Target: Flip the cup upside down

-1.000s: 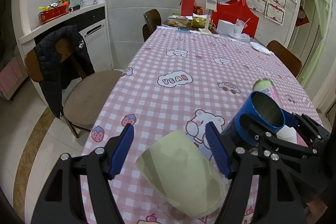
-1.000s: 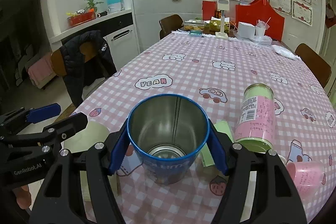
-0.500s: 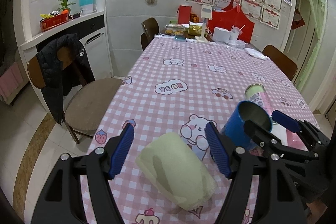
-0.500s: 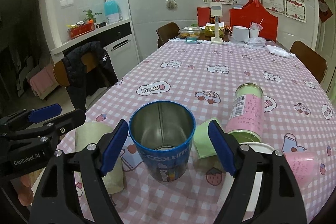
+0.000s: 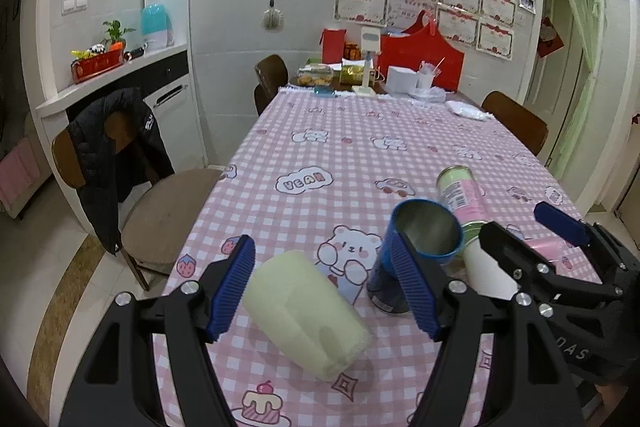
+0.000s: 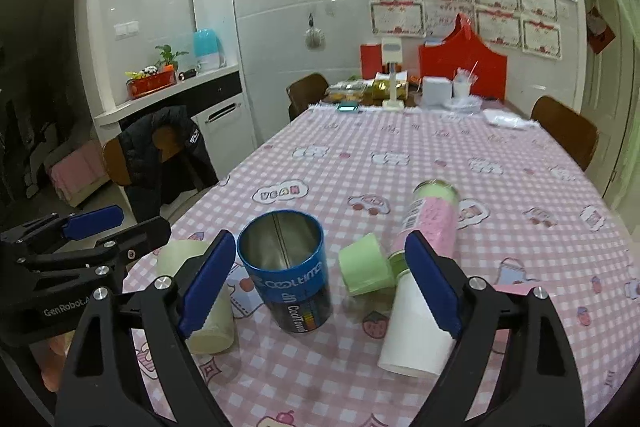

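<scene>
A pale yellow-green cup (image 5: 306, 311) stands mouth down on the pink checked tablecloth (image 5: 340, 155), between the open fingers of my left gripper (image 5: 326, 287) without touching them; it also shows in the right wrist view (image 6: 200, 303). A blue metal cup (image 6: 286, 275) stands upright, mouth up, in front of my open right gripper (image 6: 320, 281); it also shows in the left wrist view (image 5: 416, 251). Both grippers are empty.
A white cup (image 6: 412, 331), a small green cup (image 6: 366, 269), a pink-and-green can (image 6: 430, 219) and a pink cup (image 6: 516, 289) lie by the blue cup. A chair with a black jacket (image 5: 116, 163) stands left of the table. Clutter sits at the far end (image 5: 384, 75).
The right gripper opened off the blue cup and drew back, leaving it upright. The left gripper drew back and up from the pale cup, which now rests mouth down on the table.
</scene>
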Action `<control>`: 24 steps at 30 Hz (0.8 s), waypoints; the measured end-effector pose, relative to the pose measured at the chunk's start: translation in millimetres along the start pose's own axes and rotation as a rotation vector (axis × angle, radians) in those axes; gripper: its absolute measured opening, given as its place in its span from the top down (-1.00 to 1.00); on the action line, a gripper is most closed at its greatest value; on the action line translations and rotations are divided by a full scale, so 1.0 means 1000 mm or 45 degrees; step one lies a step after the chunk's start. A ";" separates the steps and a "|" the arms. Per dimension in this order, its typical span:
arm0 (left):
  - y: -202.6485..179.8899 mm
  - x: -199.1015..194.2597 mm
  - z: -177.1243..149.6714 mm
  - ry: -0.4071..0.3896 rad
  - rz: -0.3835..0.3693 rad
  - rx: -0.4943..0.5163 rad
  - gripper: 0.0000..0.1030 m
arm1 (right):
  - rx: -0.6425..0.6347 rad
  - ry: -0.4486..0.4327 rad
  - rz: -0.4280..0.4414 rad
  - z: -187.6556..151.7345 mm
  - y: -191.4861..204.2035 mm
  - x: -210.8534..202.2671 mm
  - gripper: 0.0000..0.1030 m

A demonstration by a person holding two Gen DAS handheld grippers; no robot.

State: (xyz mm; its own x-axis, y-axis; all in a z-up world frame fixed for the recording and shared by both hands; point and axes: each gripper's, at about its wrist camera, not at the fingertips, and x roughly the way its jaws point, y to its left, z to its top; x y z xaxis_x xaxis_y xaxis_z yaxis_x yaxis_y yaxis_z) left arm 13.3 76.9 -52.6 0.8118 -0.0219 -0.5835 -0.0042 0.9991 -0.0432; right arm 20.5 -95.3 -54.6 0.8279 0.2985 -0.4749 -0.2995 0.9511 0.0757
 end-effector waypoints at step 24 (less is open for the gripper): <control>-0.035 -0.105 -0.015 -0.406 0.002 0.086 -0.38 | -0.093 -0.285 -0.216 -0.006 0.003 -0.098 -0.80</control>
State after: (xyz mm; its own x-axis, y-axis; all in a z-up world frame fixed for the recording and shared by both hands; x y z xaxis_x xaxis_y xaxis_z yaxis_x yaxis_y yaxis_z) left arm -80.7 43.7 -2.3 0.9538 -0.0180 -0.2999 0.0245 0.9995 0.0178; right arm -64.8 -122.5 -13.4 0.9507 0.1533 -0.2696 -0.1743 0.9831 -0.0556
